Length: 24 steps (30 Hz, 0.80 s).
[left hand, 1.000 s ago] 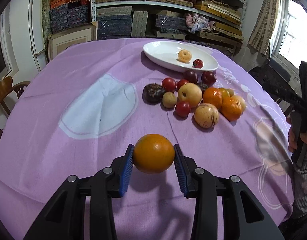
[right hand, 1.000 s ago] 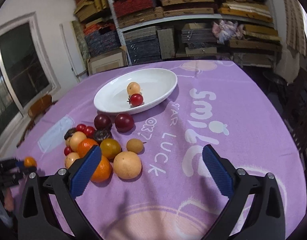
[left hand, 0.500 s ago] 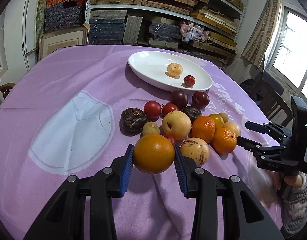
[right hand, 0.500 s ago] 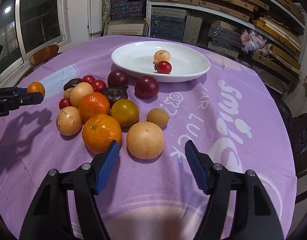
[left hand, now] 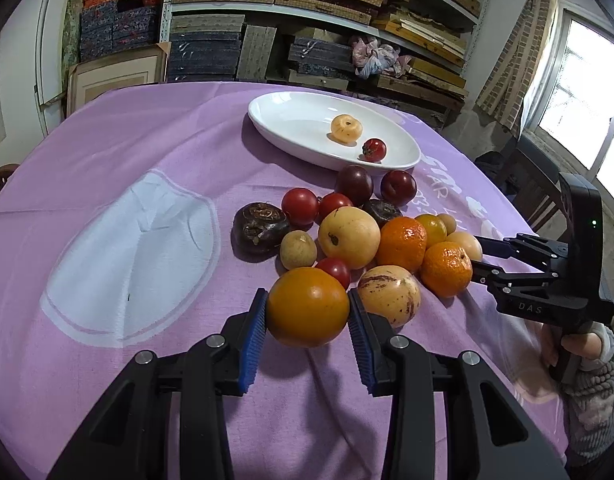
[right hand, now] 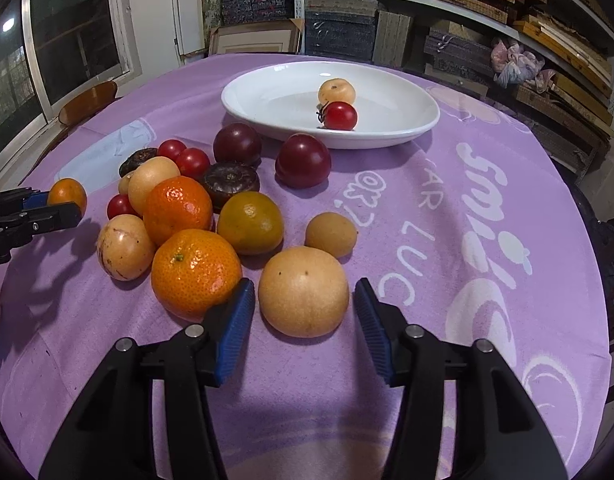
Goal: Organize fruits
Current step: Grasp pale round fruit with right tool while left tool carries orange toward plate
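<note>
On the left, the left gripper (left hand: 307, 312) is holding one smooth round orange fruit (left hand: 308, 306) between its blue pads, just above the purple printed tablecloth (left hand: 147, 152) and right beside the heap of fruit. In the heap I am counting four small red tomatoes (left hand: 299, 206), two dark wrinkled brown fruits (left hand: 260, 230), two dark purple plums (left hand: 355, 185), two bright dimpled mandarins (right hand: 195, 273), one greenish-orange citrus (right hand: 250, 222), and some pale yellow fruits whose number I cannot tell surely. Behind them, the white oval ceramic dish (right hand: 267, 96) is carrying one pale peach-coloured fruit (right hand: 336, 90) and one red tomato with a stem (right hand: 339, 116). On the right, the right gripper (right hand: 303, 312) is closing its jaws around one big pale tan round pear (right hand: 303, 290) lying on the cloth; the pads are not touching it.
</note>
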Available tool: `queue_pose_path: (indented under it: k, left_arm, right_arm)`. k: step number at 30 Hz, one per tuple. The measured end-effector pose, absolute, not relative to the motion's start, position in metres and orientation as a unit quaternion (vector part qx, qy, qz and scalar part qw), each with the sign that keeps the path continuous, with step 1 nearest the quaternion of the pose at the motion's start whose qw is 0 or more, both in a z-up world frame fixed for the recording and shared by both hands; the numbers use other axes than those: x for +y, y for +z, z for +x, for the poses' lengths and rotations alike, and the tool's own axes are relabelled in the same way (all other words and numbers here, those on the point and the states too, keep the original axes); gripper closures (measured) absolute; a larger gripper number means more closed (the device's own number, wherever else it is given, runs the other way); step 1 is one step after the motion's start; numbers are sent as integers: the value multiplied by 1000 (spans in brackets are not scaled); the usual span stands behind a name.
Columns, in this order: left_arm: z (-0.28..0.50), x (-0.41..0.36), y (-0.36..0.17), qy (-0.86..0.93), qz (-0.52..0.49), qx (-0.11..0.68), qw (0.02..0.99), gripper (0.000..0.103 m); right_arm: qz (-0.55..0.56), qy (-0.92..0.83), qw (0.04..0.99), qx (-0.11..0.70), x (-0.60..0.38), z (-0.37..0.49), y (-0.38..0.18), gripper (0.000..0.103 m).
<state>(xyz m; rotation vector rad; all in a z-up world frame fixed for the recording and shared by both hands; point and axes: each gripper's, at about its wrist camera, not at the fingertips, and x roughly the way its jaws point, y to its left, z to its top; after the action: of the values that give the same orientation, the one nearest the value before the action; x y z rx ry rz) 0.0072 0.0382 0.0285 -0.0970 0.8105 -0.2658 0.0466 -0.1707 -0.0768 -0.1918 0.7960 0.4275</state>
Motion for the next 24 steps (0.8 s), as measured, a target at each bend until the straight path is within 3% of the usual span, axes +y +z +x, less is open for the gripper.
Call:
queue_pose_path:
  k: [14,19,24]
  left_arm:
    - [19,46,47,-119,-55,387,913,63]
    - [60,35,87,-110,-15,372,922,63]
    - [124,13,91,-121,-31,397,909,63]
  right_arm:
    - [-38,201,914,349,-192,33,-50,59]
    - [-40,190,921,339,-190,55,-15,59]
    - [-63,159,925,338,-175,114,5,59]
